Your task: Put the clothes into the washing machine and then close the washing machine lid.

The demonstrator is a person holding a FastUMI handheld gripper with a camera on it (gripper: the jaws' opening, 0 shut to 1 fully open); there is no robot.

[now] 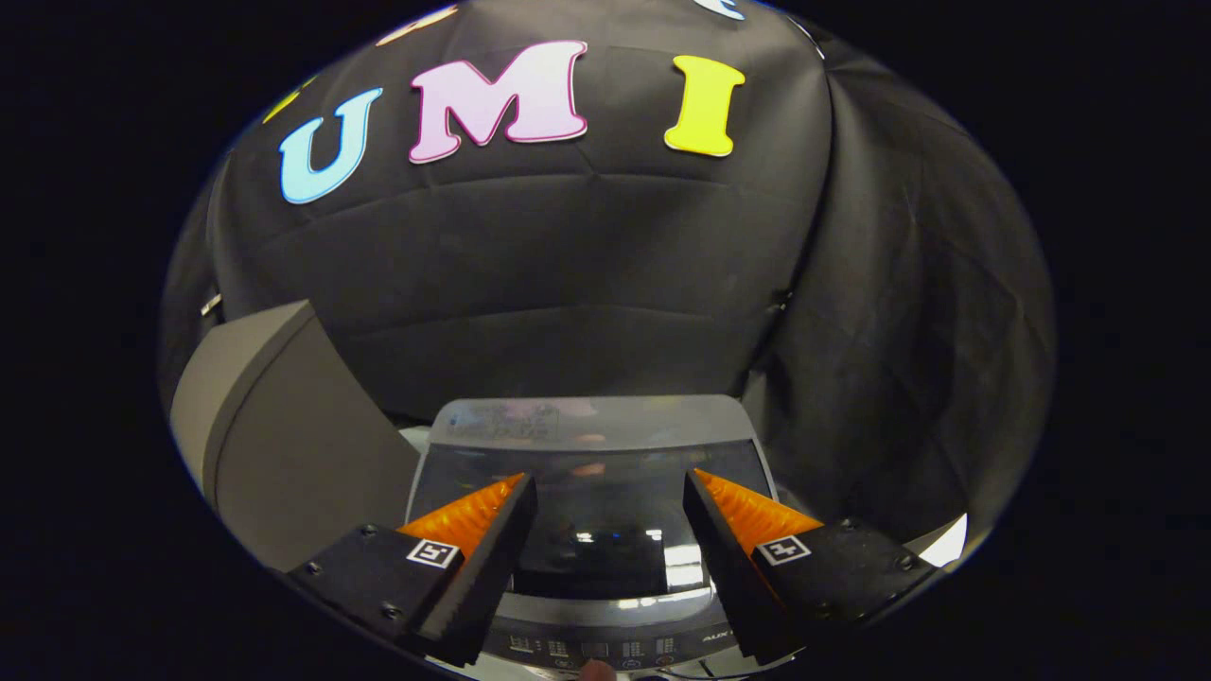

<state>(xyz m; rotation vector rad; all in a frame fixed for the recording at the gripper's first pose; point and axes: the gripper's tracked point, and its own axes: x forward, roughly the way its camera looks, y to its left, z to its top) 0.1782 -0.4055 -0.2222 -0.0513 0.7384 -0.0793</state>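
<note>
Nearest the lens, the gripper [610, 482] has its two fingers spread wide apart with nothing held between them; they hover above the washing machine [591, 567], whose dark glass lid [596, 511] lies between and just beyond the fingertips; the lid looks flat and closed, though glare on the glass makes it hard to be sure it is fully seated; the control panel [605, 648] runs along the machine's near edge below the fingers, and a small rounded shape just under it may be a fingertip, too small to tell; no clothes can be made out through the glass, which is too dark and reflective to judge what is inside; a grey box-like unit [284, 426] stands just beside the machine on one side, with the black cloth wall behind both; judging from this, the task seems near its end; the risk is that a lid left slightly proud springs back up, or that a low finger brushes the panel buttons.
</note>
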